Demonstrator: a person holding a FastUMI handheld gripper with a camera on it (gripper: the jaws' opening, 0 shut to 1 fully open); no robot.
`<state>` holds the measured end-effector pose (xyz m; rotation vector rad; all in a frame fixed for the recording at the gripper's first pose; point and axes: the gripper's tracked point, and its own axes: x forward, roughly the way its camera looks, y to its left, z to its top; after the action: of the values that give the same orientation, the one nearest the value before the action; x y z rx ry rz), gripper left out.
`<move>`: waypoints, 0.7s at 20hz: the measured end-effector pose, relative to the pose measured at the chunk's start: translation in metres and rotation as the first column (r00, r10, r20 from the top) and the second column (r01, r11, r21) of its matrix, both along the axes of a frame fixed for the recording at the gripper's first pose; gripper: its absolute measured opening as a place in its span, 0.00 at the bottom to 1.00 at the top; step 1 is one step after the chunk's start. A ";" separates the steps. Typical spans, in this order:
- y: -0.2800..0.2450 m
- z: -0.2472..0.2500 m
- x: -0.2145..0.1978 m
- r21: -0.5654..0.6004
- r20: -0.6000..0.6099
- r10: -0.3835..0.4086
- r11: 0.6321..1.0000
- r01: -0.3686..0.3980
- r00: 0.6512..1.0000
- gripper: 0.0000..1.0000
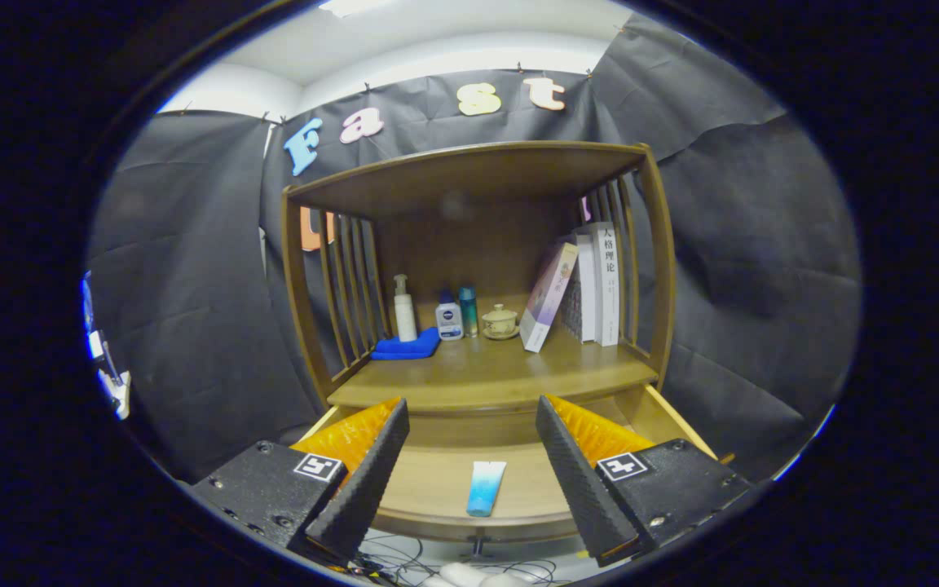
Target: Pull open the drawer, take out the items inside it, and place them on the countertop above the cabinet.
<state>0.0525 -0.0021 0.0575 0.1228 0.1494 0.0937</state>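
Drawer (pixel 469 481) stands pulled out under the bench (pixel 486 379), leaving the tube (pixel 486 487) bare between and just ahead of the gripper (pixel 472 477), whose fingers are spread wide and empty, seemingly lined up to close on it.

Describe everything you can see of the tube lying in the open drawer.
The tube is a small squeeze tube, pale at its flat crimped end and shading to blue toward its rounded end. It looks like soft plastic. It lies flat on the wooden floor of the pulled-out drawer, lengthwise front to back, its blue end nearest the drawer's front edge. Nothing else touches it. It sits between the two open fingers of the tongs, which are clear of it on both sides.
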 end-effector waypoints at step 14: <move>0.040 -0.118 0.121 -0.086 -0.640 -0.047 0.996 -0.010 0.767 0.99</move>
<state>0.1733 0.0376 -0.0602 0.0668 0.8463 0.0209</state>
